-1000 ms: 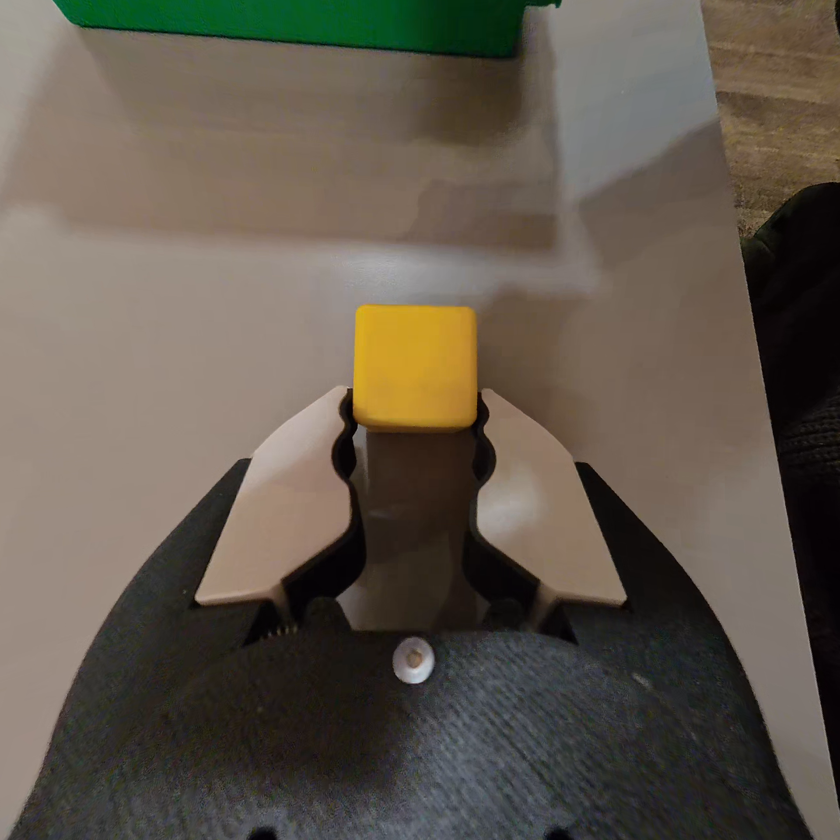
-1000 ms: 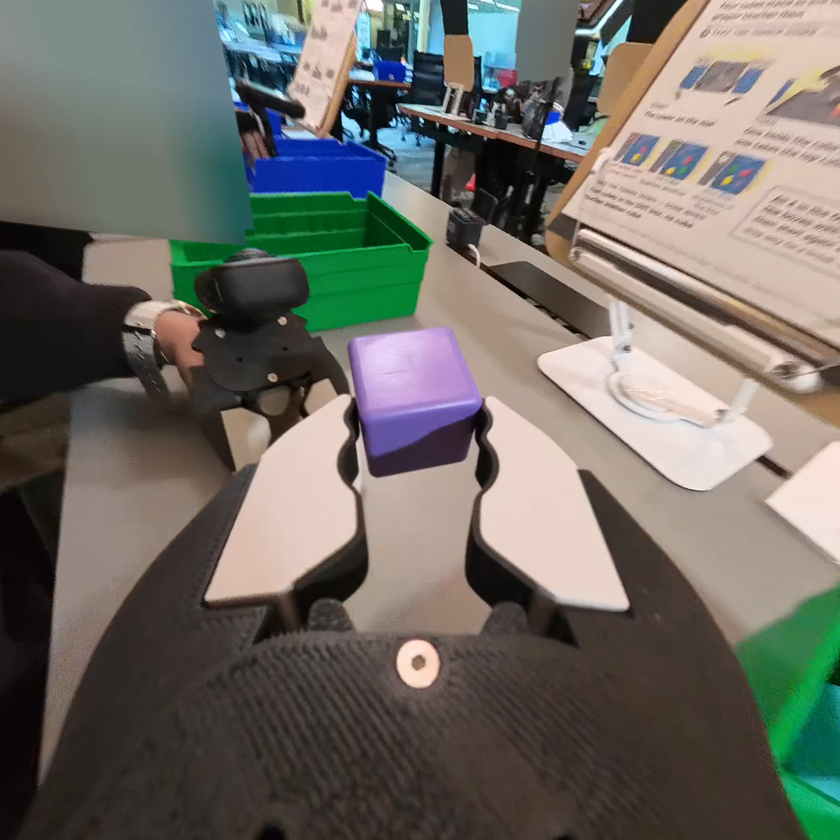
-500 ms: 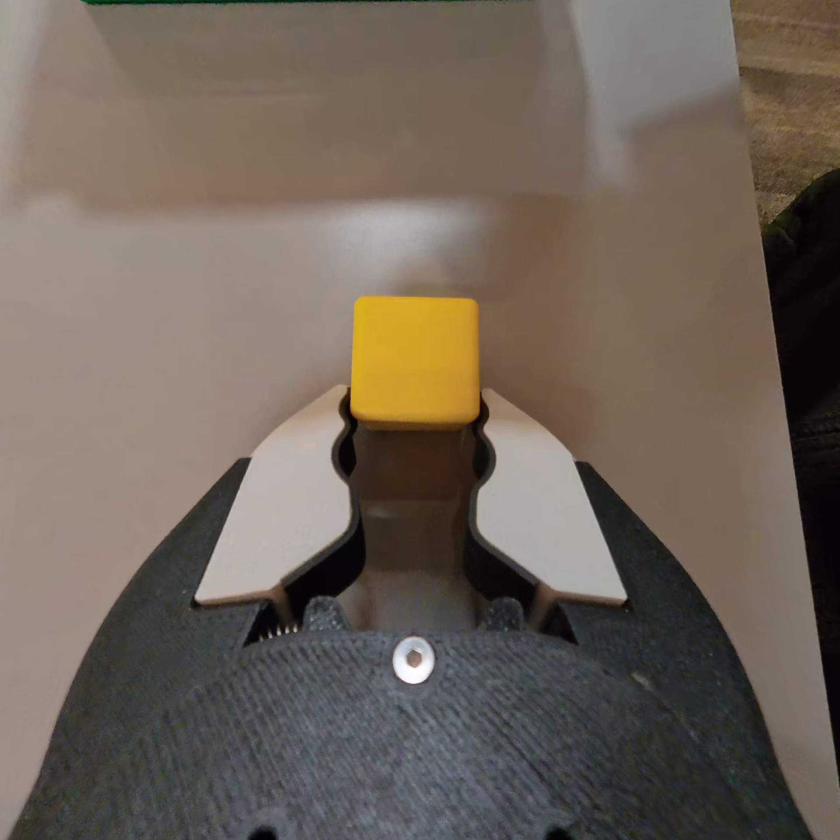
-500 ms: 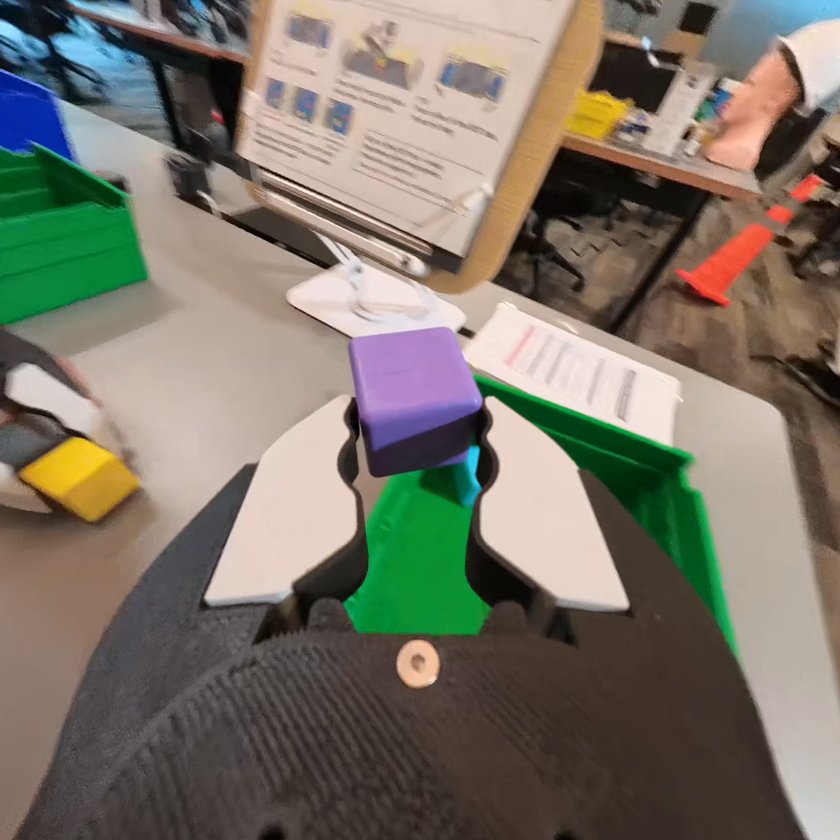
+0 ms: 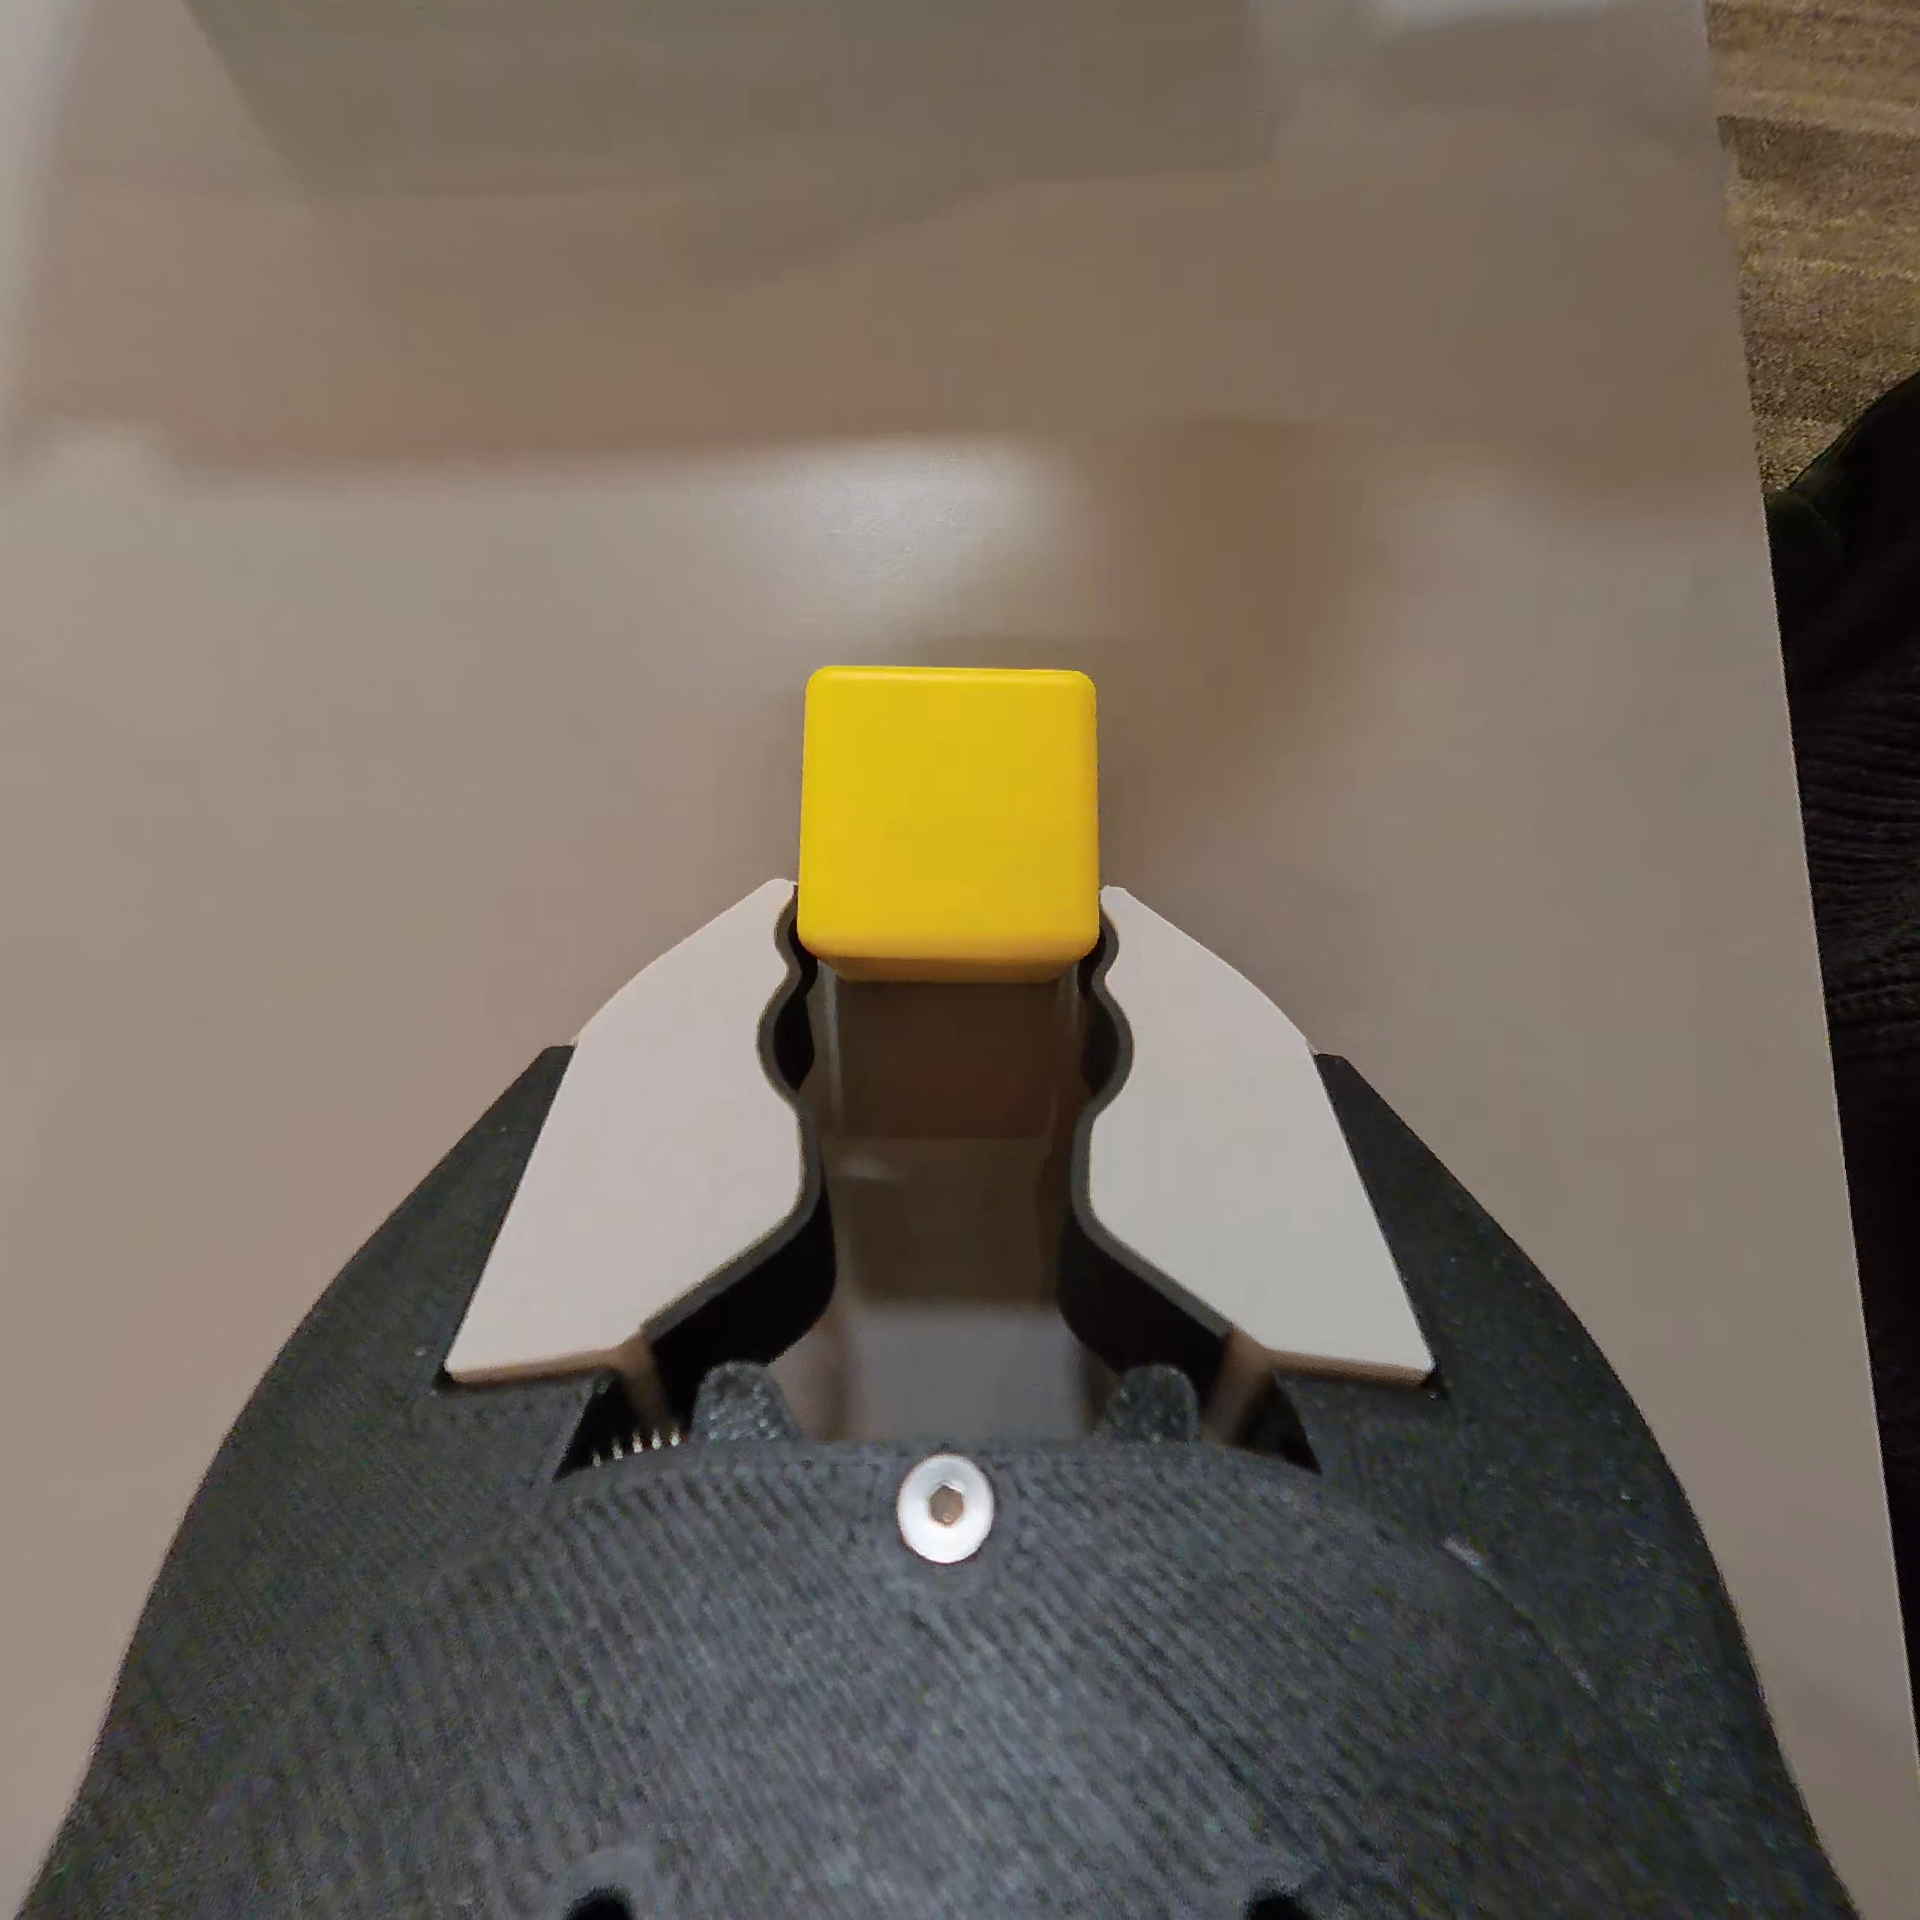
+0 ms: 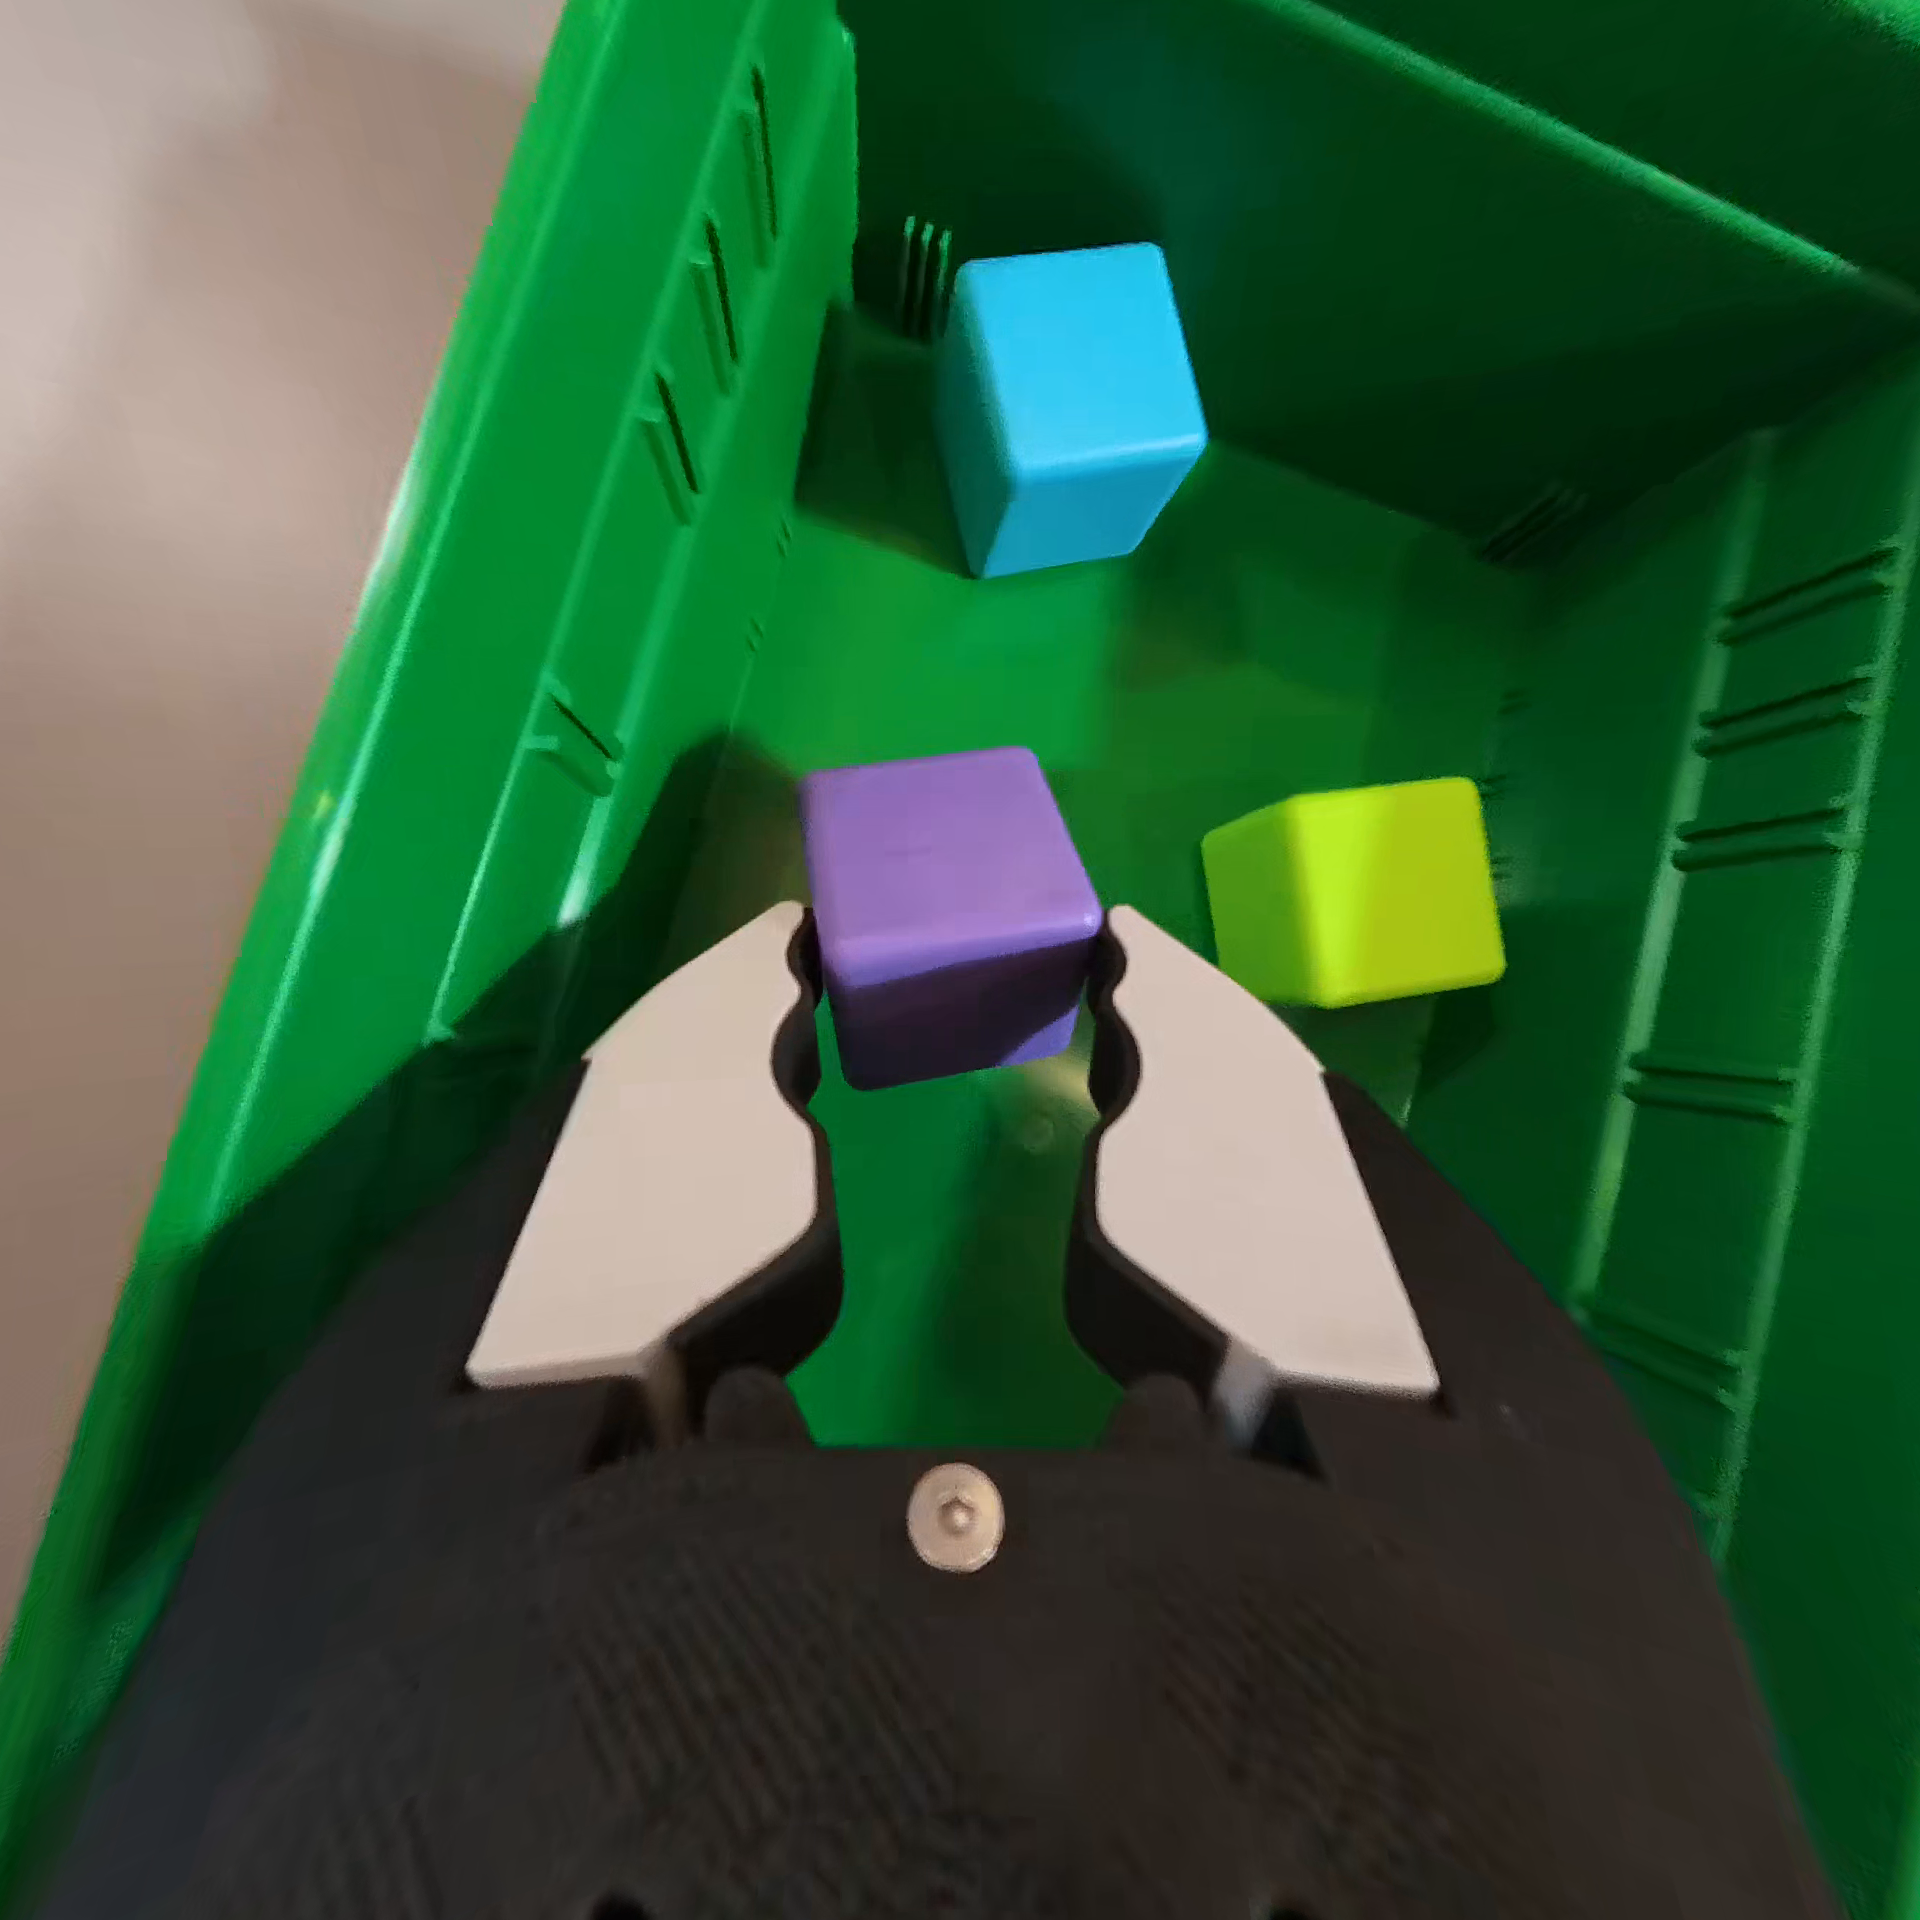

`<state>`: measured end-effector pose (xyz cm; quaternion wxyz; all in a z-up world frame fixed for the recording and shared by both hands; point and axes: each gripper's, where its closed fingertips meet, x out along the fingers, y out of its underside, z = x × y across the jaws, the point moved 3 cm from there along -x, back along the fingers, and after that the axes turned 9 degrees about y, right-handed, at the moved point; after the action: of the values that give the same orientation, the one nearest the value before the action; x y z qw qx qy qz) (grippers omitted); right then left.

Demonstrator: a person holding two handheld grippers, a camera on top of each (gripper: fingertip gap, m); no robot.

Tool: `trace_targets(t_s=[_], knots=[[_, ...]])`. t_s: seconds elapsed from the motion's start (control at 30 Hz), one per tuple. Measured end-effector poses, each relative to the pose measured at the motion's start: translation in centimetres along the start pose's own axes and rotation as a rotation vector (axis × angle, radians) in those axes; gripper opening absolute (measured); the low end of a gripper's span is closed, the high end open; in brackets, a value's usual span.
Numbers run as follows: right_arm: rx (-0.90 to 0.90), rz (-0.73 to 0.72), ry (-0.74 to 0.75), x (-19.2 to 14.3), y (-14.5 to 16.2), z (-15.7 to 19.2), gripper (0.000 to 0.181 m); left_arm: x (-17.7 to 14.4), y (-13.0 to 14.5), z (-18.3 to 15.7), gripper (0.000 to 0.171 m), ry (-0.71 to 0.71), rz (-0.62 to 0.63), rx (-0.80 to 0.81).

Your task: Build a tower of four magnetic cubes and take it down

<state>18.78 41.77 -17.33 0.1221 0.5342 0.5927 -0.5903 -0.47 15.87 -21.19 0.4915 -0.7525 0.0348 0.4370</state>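
Left wrist view: our left gripper (image 5: 945, 925) has its jaws clamped on the yellow cube (image 5: 948, 821), one fingertip (image 5: 774, 914) on each side face.
Yellow cube: we see it sitting level at the fingertips, over the grey table (image 5: 416, 675); we cannot tell whether it rests on the surface or hangs just above it.
Surroundings, left: bare tabletop ahead, the table edge to the right with carpet floor (image 5: 1829, 208) beyond, and dark clothing (image 5: 1860, 831) at the right border.
Right wrist view: our right gripper (image 6: 951, 940) has its jaws clamped on the purple cube (image 6: 951, 914), which sits slightly twisted between the tips.
Purple cube: we hold it inside the green bin (image 6: 623, 520), above the bin floor, near the left wall.
Other contents: a blue cube (image 6: 1070, 410) lies toward the far corner, and a lime cube (image 6: 1356, 894) lies just beside our right fingertip, apart from it.
Outside the bin: grey table shows at upper left.
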Motion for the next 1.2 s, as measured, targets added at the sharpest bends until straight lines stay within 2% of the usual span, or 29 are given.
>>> trace_targets(t_s=[0.4,0.6,0.83,0.97,1.1,1.2], knots=[[-0.012,-0.034,-0.011,0.1,-0.7,1.2,0.053,0.0,0.0,0.0,0.051,0.000,0.001,0.000],[-0.041,-0.005,-0.004,-0.3,-0.2,0.9,0.054,0.0,0.0,0.0,0.051,-0.003,0.002,0.002],[0.008,-0.077,0.038,-3.2,-1.2,-1.0,0.050,0.0,0.0,0.1,0.051,-0.004,0.004,0.002],[0.061,-0.111,0.046,-6.0,-0.2,-1.4,0.035,0.0,0.1,0.1,0.051,-0.007,0.005,0.000],[0.078,-0.137,0.086,-8.4,2.0,-0.9,0.001,0.0,0.1,0.1,0.051,-0.003,0.008,-0.006],[0.133,-0.151,0.063,-9.7,4.4,0.7,0.000,0.1,0.1,0.1,0.051,-0.001,0.013,-0.008]])
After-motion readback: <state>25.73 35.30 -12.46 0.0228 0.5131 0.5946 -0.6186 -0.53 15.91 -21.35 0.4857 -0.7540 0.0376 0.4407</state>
